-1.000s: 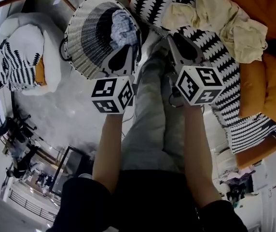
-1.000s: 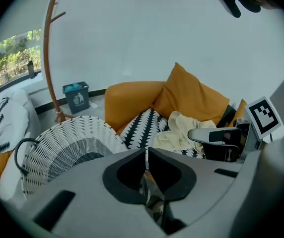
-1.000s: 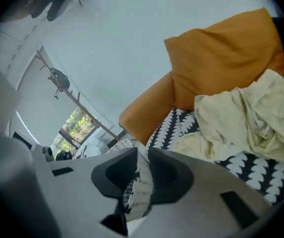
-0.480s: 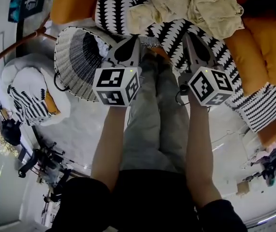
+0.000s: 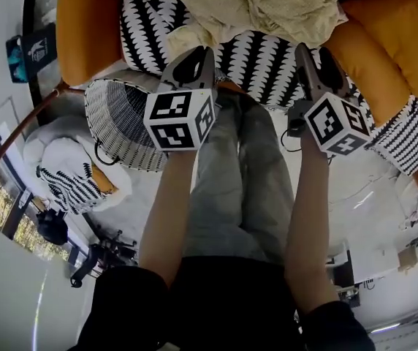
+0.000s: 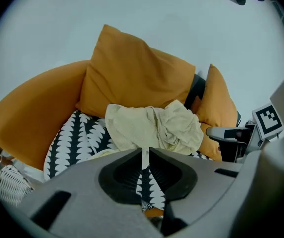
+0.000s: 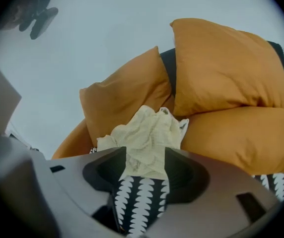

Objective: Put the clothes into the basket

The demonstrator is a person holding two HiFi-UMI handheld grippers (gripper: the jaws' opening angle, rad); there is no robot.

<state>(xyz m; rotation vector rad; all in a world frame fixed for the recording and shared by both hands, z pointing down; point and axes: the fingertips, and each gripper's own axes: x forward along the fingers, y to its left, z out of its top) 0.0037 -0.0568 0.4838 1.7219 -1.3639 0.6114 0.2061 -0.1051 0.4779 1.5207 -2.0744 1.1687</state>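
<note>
1. the basket (image 5: 96, 119) is off to the left and behind the left gripper's jaws. it only shows as a bit of wicker at the low left edge of the left gripper view, so neither pair of jaws is pointed at it right now.
2. left gripper (image 5: 194, 57): jaws pressed together with nothing in them. the sliver of pale fabric in the slit is just the pile further off. from these jaws the pile is ahead and a touch to the right.
3. the clothes (image 5: 260, 6) are a crumpled cream heap on the patterned cushion (image 5: 256, 53) of the orange sofa (image 5: 85, 28), beyond both sets of tips and not touching either. the heap's long axis runs crosswise to both jaws, along the seat.
4. right gripper (image 5: 317, 53): jaws spread, they've just been opening, and there's nothing between them yet. the heap sits dead ahead in the gap, so i'd say this hand is better lined up for the grab. both look about equally near though.
5. hard to make out: the far edge of the heap is cut off at the top of the head view, and its near edge is hidden behind the jaws in both gripper views. i can't tell if it's one garment or several. the left gripper's marker cube also covers part of the basket, so i can't see what's inside it.
</note>
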